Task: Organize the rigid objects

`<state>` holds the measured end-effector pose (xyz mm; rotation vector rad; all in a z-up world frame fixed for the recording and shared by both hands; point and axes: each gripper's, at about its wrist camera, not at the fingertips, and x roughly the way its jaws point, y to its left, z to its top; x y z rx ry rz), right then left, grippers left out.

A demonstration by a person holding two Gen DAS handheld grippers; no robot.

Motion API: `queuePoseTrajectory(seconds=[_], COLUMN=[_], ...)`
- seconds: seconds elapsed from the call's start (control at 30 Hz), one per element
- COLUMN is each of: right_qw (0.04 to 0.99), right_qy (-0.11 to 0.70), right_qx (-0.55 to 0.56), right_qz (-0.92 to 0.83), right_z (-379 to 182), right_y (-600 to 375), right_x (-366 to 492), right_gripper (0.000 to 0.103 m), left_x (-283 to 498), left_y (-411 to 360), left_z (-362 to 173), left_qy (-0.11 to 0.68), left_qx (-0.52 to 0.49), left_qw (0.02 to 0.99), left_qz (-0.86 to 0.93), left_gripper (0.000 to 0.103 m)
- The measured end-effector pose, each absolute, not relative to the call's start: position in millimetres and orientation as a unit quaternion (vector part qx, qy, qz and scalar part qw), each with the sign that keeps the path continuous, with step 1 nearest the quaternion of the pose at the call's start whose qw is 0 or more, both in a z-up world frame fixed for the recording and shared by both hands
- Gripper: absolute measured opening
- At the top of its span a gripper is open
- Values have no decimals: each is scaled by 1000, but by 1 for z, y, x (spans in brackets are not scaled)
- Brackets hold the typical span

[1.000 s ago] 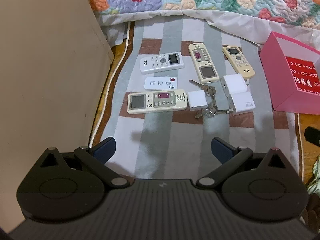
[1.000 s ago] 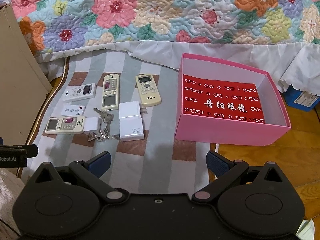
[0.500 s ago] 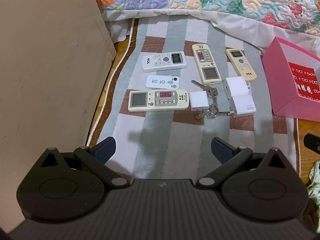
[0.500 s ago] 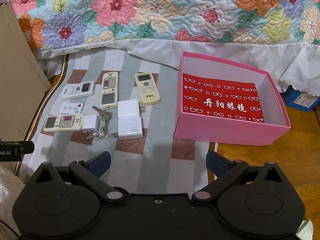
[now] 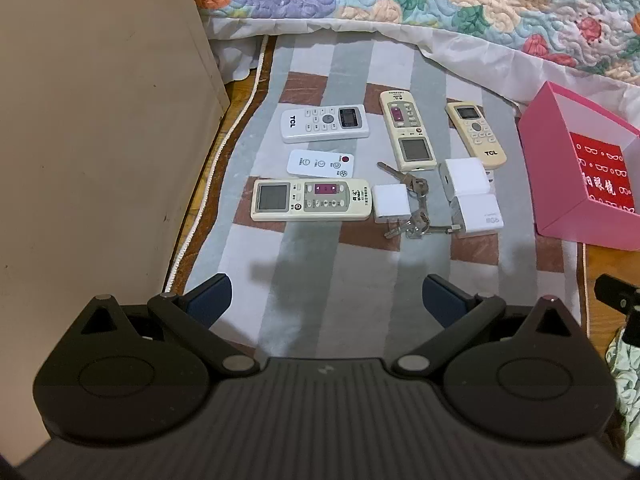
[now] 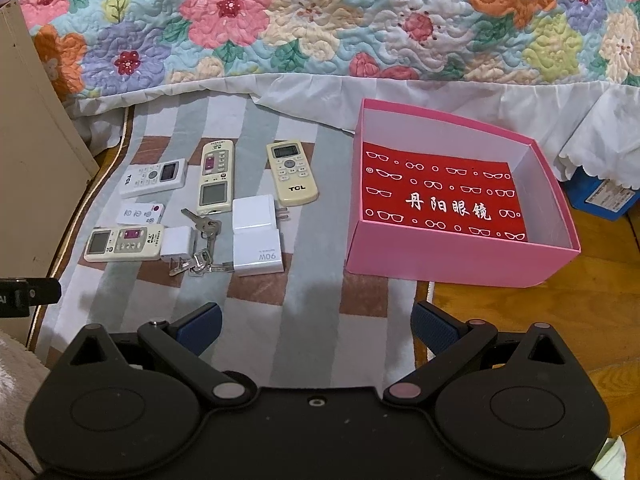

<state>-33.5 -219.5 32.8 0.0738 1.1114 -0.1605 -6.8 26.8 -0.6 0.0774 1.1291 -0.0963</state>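
- Pink box (image 6: pixel 452 258) sits open on the floor, red printed liner inside, nothing else in it; it is the landmark for the rest.
- Striped rug (image 6: pixel 304 320) lies left of the pink box; every loose item is on it.
- Beige TCL remote (image 6: pixel 292 173) is the item nearest the pink box, pointing toward the bed.
- Two white chargers left of the pink box: upper charger (image 6: pixel 256 214) touching 90W charger (image 6: pixel 258 254), just below the beige TCL remote.
- Key bunch (image 6: pixel 202 240) lies left of the 90W charger, between it and a small white plug (image 6: pixel 176 242).
- Long cream remote (image 6: pixel 216 176) is further left of the pink box, parallel to the beige TCL remote.
- White TCL remote (image 5: pixel 324 123), small white remote (image 5: pixel 321 163) and cream display remote (image 5: pixel 310 200) are stacked in a column, farthest from the pink box, all lying crosswise.
- The small white plug touches the right end of the cream display remote.
- Left hand-held gripper (image 5: pixel 326 300): fingers spread apart, holding nothing, above the rug short of the cream display remote.
- Right hand-held gripper (image 6: pixel 316 326): fingers spread apart, holding nothing, over the rug edge near the pink box's front left corner.
- Floral quilt (image 6: pixel 320 16) hangs behind the pink box.
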Motion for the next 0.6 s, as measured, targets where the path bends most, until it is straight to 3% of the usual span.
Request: queuePoseTrajectory(seconds=[0.6], right_qw=[854], right_qy=[517], right_qx=[49], right_qz=[-32], right_z=[34], right_y=[-217], right_x=[-33], right_gripper=[103], left_x=[-9], left_y=[27], left_z=[18], left_qy=[529], left_qx=[30], left_qw=[846], left_qz=[-60], left_gripper=[103])
